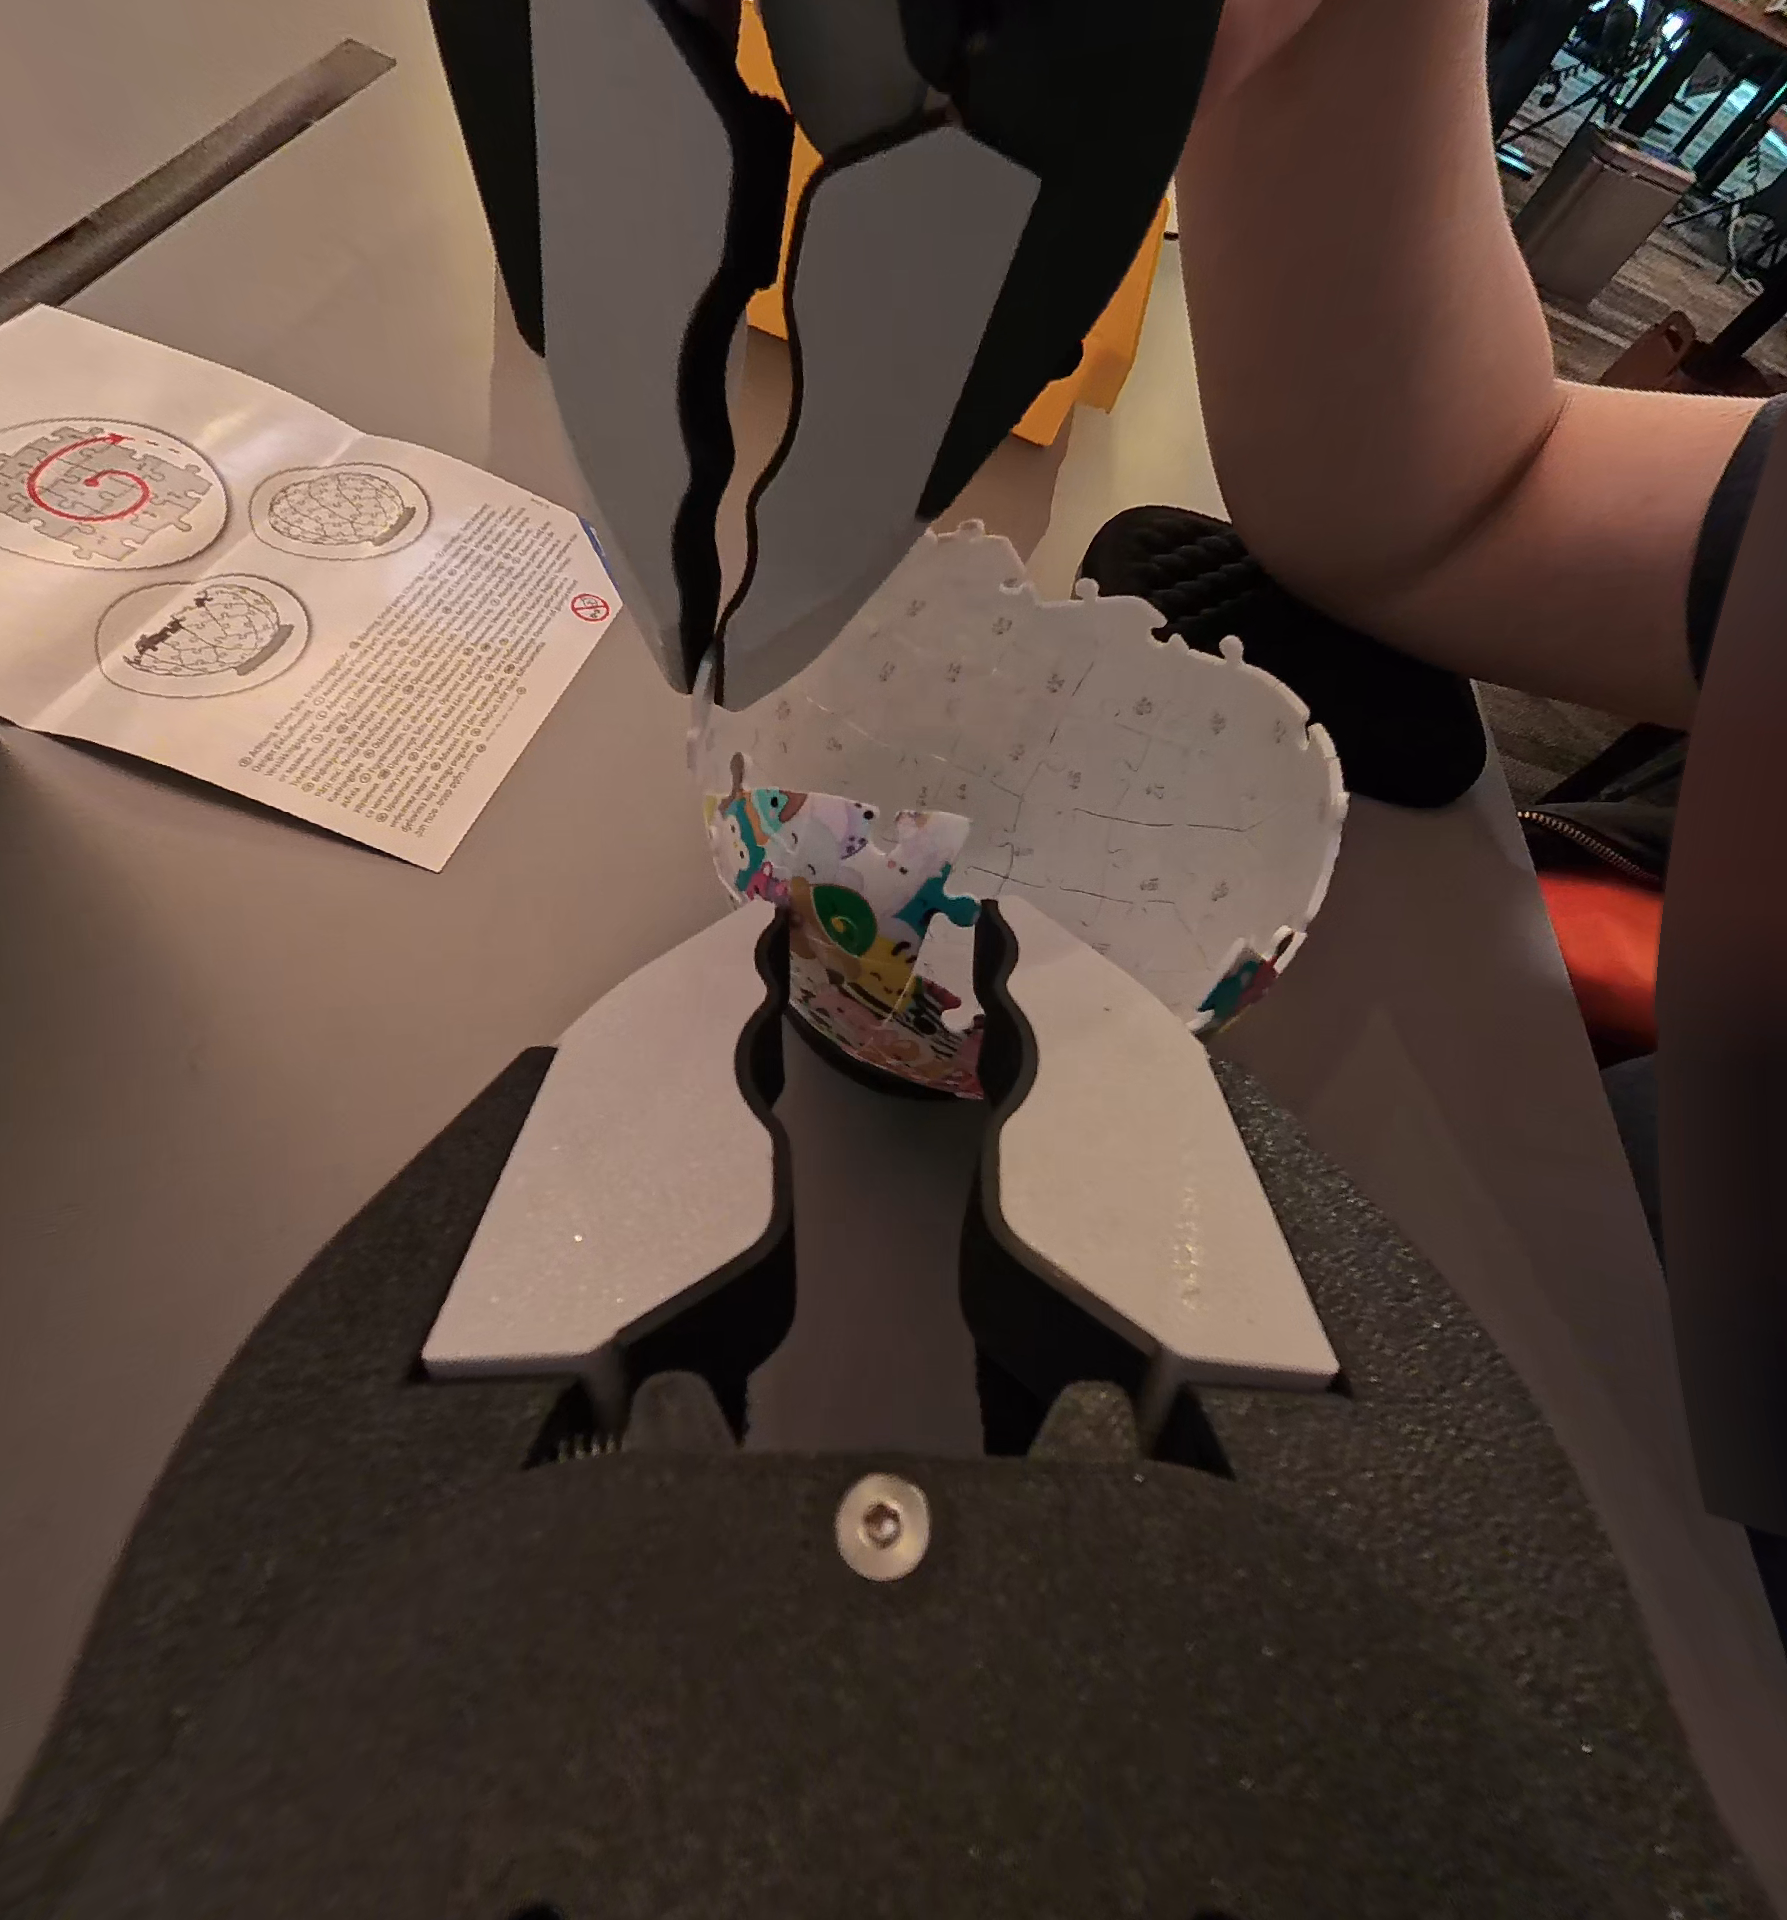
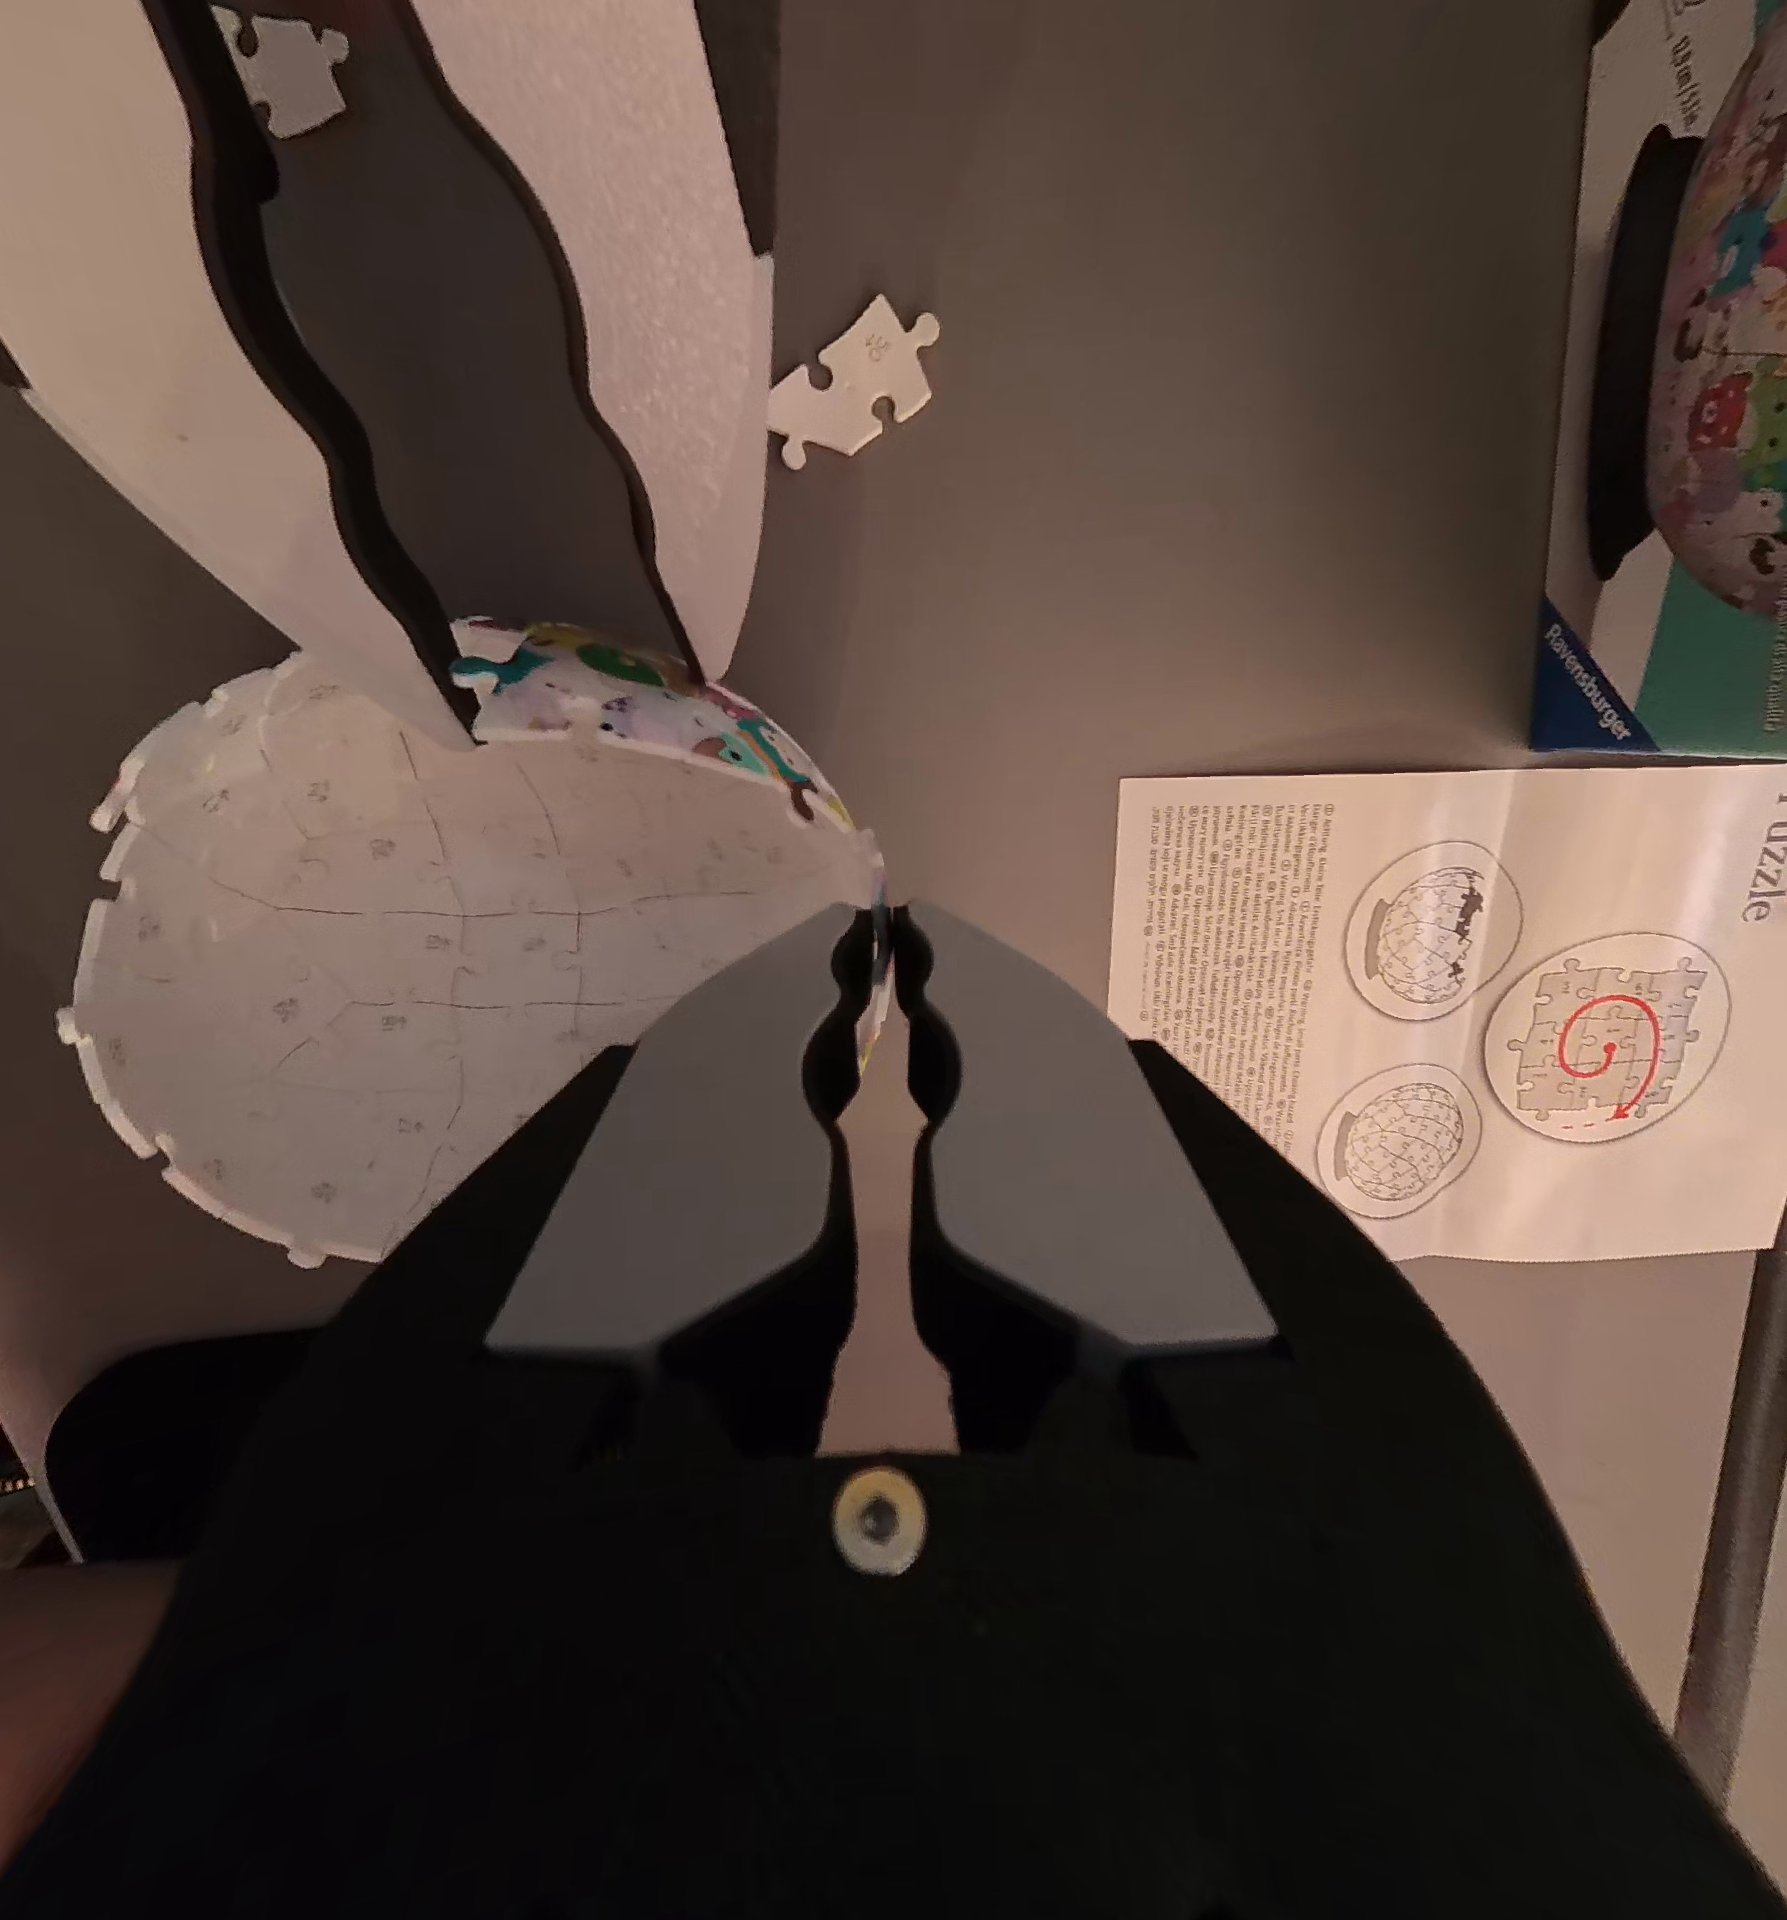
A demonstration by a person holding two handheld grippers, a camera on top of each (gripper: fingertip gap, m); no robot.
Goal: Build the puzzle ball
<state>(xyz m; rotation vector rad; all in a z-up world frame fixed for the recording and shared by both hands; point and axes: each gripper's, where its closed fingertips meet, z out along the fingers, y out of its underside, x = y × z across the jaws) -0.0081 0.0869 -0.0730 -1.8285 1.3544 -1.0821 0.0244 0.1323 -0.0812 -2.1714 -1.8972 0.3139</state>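
The half-built puzzle ball (image 1: 1128, 790) lies on the grey table as an open shell, white inside and colourful outside. My left gripper (image 1: 884, 920) has its fingers on either side of the colourful near wall, touching it on both sides. My right gripper (image 1: 707, 675) comes down from above and is shut on the shell's upper left rim. In the right wrist view the right gripper (image 2: 878, 920) pinches the thin rim of the shell (image 2: 349, 987), and the left gripper (image 2: 582, 707) reaches in from the top left.
A loose white piece (image 2: 858, 384) lies on the table, another (image 2: 286, 73) farther off. The instruction sheet (image 2: 1491, 1018) and puzzle box (image 2: 1720, 416) lie to one side. A black object (image 1: 1284, 644) and a person's arm (image 1: 1440, 416) are behind the ball. About 10 cm separates my left fingertips from the loose white piece (image 2: 858, 384).
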